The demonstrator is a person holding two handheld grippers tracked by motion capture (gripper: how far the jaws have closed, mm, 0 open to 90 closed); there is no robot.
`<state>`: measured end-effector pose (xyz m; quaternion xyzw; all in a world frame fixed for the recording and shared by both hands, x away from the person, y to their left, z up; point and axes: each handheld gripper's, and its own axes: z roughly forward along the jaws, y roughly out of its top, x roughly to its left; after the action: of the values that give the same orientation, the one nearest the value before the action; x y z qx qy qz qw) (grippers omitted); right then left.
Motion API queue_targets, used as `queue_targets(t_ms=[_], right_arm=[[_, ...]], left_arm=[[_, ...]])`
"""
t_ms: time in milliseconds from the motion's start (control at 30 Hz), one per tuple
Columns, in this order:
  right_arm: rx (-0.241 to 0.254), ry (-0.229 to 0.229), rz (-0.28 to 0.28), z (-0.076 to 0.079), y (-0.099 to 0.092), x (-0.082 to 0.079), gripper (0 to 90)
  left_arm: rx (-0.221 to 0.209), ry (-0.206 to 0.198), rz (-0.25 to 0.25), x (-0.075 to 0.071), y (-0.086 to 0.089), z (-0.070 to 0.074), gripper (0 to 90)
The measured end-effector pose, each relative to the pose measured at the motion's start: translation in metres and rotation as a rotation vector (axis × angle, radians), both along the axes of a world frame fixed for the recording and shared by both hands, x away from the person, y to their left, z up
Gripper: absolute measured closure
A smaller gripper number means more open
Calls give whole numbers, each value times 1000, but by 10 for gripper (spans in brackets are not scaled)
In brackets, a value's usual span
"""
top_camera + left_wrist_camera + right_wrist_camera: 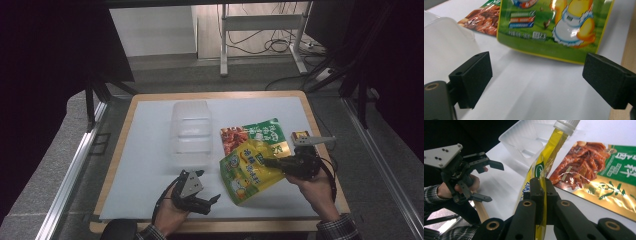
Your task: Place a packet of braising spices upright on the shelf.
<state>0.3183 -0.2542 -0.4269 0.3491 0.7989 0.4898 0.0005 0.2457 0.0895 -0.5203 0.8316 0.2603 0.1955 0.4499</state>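
right tool (280,164) clamped on yellow pouch (247,170) edge | clear tub (191,131) lies toward far-left corner of tabletop (125,165) | left tool (202,192) jaws apart, empty

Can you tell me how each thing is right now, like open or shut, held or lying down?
Left gripper: open, fingers apart, nothing between them.
Right gripper: shut on the yellow pouch.
Yellow pouch: pinched at its edge, white cap on.
Green snack bag: lying flat, looks sealed.
Clear plastic box: no lid, looks empty.
Small packet: lying by the table's edge.
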Motion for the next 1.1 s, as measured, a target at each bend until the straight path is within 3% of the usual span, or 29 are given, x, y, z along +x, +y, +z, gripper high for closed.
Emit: queue_targets(t_ms=[433,733,1100], right_arm=[[-4,-64,28,28,13,3,886],[-24,-107,6,39,15,9,888],[8,-136,13,50,13,22,887]], left_arm=[[20,-30,28,-2,6,0,88],[29,-28,30,-4,10,1,85],[23,-19,40,-7,14,1,69]])
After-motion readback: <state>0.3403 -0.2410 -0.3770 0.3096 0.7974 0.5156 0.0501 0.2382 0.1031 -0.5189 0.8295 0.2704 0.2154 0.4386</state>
